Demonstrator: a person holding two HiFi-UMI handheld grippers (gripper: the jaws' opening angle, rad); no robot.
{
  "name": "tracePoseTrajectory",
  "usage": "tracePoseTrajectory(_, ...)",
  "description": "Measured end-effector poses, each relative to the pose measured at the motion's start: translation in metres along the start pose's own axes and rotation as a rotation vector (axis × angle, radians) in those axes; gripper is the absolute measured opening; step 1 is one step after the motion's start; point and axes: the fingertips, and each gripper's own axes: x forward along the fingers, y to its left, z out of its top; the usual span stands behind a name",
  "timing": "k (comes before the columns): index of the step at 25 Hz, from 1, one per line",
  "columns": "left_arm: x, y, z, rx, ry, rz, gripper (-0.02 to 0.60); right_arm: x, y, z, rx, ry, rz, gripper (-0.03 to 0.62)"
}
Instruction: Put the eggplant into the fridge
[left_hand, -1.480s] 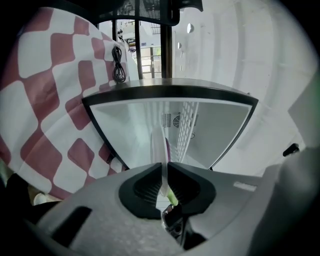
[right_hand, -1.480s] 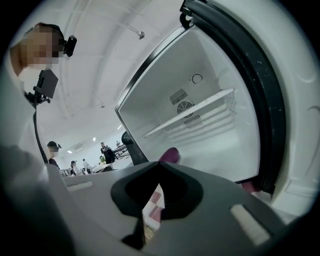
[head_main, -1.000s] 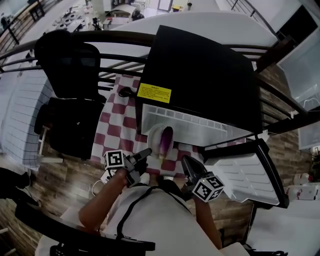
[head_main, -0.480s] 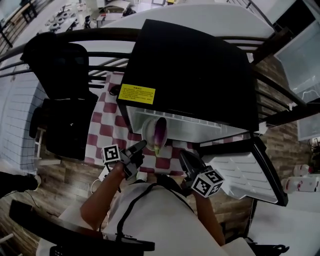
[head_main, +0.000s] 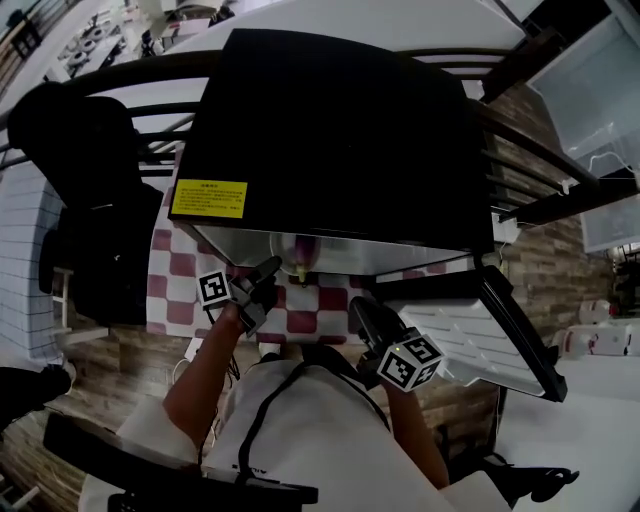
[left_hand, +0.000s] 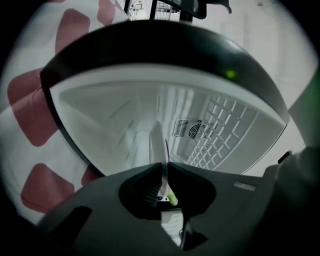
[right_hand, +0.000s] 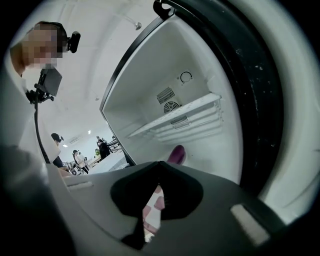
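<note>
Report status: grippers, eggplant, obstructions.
Left gripper shut on plate. Right gripper shut, empty. Eggplant on plate, at open fridge mouth. No obstruction seen.

The fridge (head_main: 340, 130) is black outside and white within, with a yellow label (head_main: 209, 198) on top. Beneath it lies a red-and-white checked cloth (head_main: 168, 282). The eggplant (right_hand: 176, 154) is deep purple on a white plate (left_hand: 151, 142). The 2 grippers, left gripper (head_main: 268, 272) and right gripper (head_main: 357, 308), are dark grey, each with a cube of black-and-white square markers. The plank floor (head_main: 90, 370) is brown.
</note>
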Motion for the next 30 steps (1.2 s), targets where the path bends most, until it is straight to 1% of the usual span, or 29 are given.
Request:
tracePoseTrajectory(8, 0.027, 0.020, 0.002, -0.017, 0.007, 0.010, 0.043, -0.011, -0.017, -0.001, 0.020, 0.002, -0.030, 0.006)
tracePoseTrajectory(14, 0.030, 0.033, 0.006, -0.008, -0.003, 0.046, 0.041, -0.011, -0.026, -0.003, 0.040, 0.006, -0.038, 0.006)
tracePoseTrajectory(30, 0.031, 0.044, 0.013, 0.003, -0.033, 0.124, 0.040, 0.002, -0.032, 0.005, 0.032, 0.019, -0.010, 0.006)
